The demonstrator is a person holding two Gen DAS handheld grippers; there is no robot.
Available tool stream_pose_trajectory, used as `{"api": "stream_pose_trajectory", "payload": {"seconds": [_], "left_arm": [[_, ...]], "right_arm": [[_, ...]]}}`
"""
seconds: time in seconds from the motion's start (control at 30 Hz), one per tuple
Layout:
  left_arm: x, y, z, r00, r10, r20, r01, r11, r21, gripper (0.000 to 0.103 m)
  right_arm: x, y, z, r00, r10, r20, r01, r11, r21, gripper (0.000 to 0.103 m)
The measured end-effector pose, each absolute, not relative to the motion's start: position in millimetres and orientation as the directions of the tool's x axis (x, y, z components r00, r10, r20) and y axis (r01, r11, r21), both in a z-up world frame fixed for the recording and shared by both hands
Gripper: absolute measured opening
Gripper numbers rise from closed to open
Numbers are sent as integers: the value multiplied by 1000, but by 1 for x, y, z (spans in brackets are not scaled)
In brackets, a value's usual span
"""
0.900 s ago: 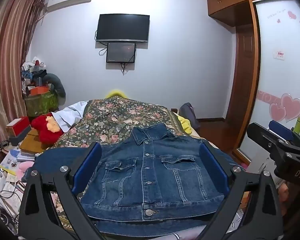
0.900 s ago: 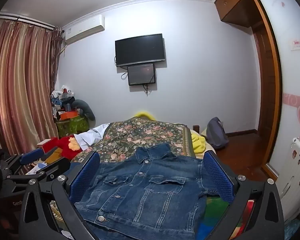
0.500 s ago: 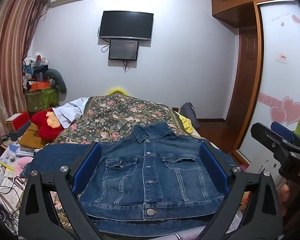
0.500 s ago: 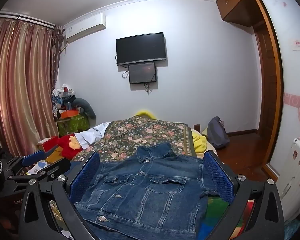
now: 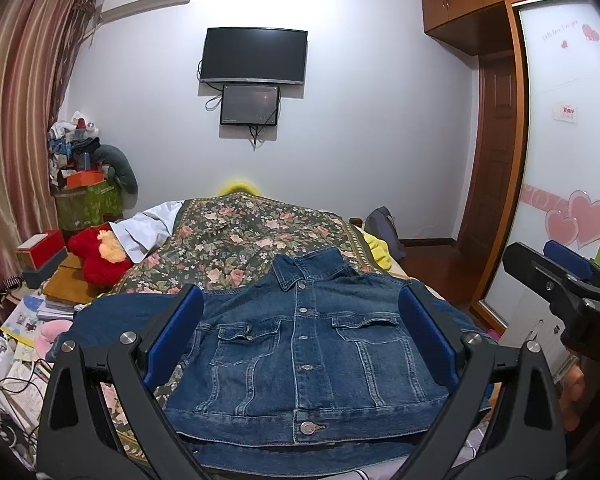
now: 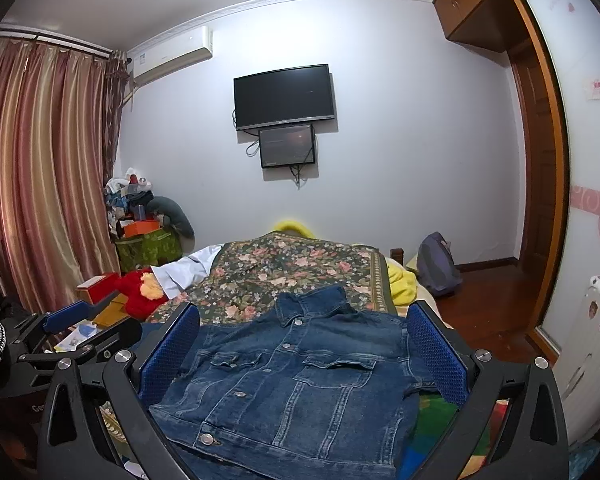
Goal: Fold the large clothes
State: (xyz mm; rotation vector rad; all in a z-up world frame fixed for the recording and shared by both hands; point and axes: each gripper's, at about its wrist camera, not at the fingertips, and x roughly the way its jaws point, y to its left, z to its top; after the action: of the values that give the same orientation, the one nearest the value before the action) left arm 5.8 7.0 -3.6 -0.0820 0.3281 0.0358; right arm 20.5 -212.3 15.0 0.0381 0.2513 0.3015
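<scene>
A dark blue denim jacket (image 5: pixel 304 344) (image 6: pixel 296 376) lies buttoned and face up on the near end of the bed, collar toward the far wall, one sleeve spread out to the left. My left gripper (image 5: pixel 302 338) hovers above its chest, open wide, blue pads apart and holding nothing. The right gripper (image 6: pixel 300 354) likewise stands open over the jacket without touching it. Each gripper shows at the edge of the other's view: the right one (image 5: pixel 568 280) at the far right, the left one (image 6: pixel 72 328) at the far left.
The bed carries a floral cover (image 5: pixel 252 236) (image 6: pixel 300 264). A red plush toy (image 5: pixel 98 254), boxes and papers crowd the left side. A grey backpack (image 6: pixel 436 268) and yellow cloth (image 6: pixel 400 284) lie right of the bed; a wardrobe door (image 5: pixel 564 132) is at far right.
Both views have tipped slightly upward, so the jacket sits a little lower in frame. The jacket has not moved and both grippers stay open.
</scene>
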Motion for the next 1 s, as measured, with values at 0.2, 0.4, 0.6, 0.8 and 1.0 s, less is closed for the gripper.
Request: {"api": "stream_pose_trajectory", "payload": {"seconds": [0.2, 0.4, 0.6, 0.8, 1.0], "left_arm": [[4, 7, -2, 946, 22, -323, -49, 996, -75, 99], [3, 7, -1, 946, 29, -322, -56, 995, -77, 99], [4, 8, -2, 946, 28, -323, -56, 995, -78, 99], [4, 9, -3, 946, 24, -324, -52, 996, -78, 99], [7, 9, -3, 944, 23, -328, -50, 996, -76, 99]], "right_arm": [[20, -213, 14, 923, 296, -247, -286, 955, 76, 103], [25, -211, 10, 918, 299, -261, -287, 954, 84, 103], [24, -211, 12, 918, 298, -264, -286, 955, 84, 103], [24, -211, 11, 917, 299, -265, -286, 954, 86, 103], [22, -210, 13, 918, 297, -264, -284, 955, 86, 103]]}}
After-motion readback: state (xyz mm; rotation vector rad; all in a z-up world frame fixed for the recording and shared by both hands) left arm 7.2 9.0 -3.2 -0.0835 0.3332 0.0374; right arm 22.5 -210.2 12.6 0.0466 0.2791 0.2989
